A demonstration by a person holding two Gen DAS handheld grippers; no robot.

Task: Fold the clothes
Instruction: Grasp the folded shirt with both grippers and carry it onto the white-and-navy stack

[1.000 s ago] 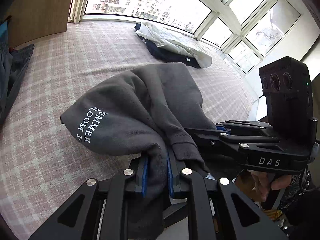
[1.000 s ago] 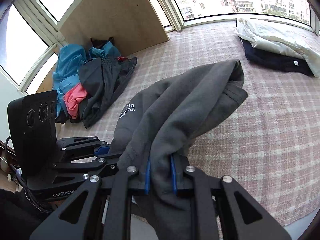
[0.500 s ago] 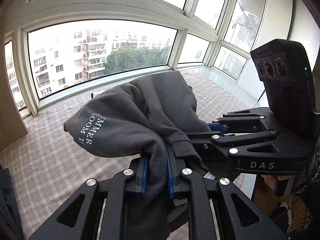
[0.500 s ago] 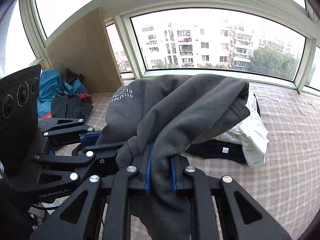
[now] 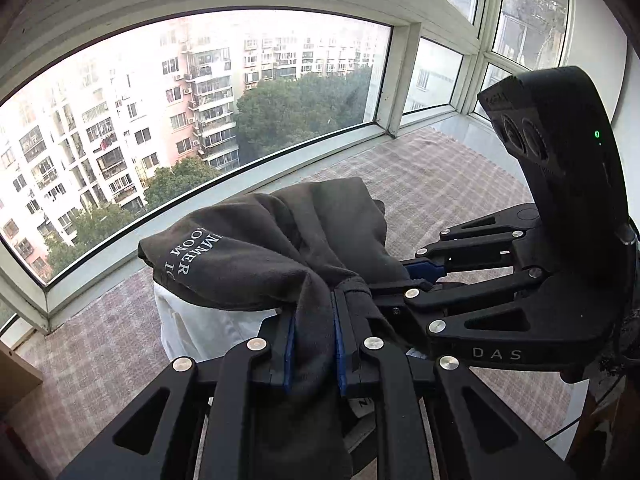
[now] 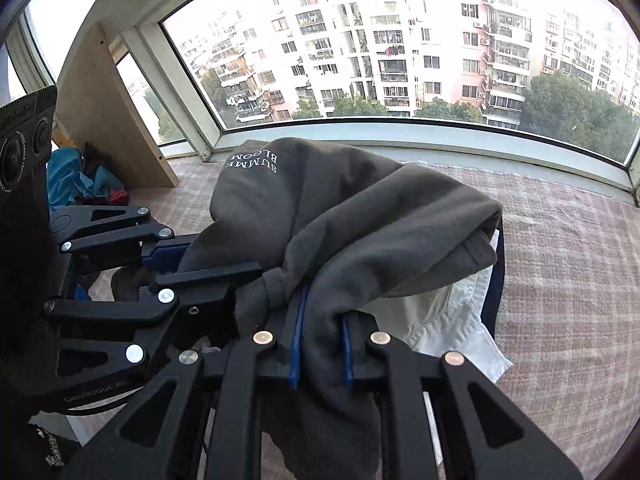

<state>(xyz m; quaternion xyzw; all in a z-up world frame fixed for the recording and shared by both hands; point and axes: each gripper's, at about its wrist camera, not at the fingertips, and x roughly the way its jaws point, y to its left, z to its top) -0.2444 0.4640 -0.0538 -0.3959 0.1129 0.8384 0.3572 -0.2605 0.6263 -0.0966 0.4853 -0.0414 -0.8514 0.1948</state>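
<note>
Behind everything runs a wide bay window (image 5: 200, 112) with pale apartment blocks and trees outside, and below it a bed-like platform covered in pink-and-grey checked cloth (image 6: 568, 264); my left gripper (image 5: 312, 344) has its blue pads pinched nearly together on a bunched edge of the dark grey folded sweatshirt with white lettering (image 5: 272, 256), and my right gripper (image 6: 322, 344) is clamped the same way on the neighbouring edge (image 6: 360, 232), so the two tools sit side by side with the garment draped forward over both, held up off the surface; I judge it soft, limp and fairly thick, light enough for two pinches but ready to sag and unfold wherever it is unsupported; the fleece looks grippy, not slippery, so the thick doubled hem and cuff region I have now seems the sound place to hold, since a single layer would let the fold slide open; just beneath and beyond the hanging bundle lies a white folded shirt (image 6: 444, 320) resting on a dark navy garment (image 6: 494, 292), and the sweatshirt hangs over that stack, though I cannot tell whether it touches; far off at the left of the right-hand view sits a loose heap of blue and red clothes (image 6: 80, 184) beside a light wooden board (image 6: 116, 120).
</note>
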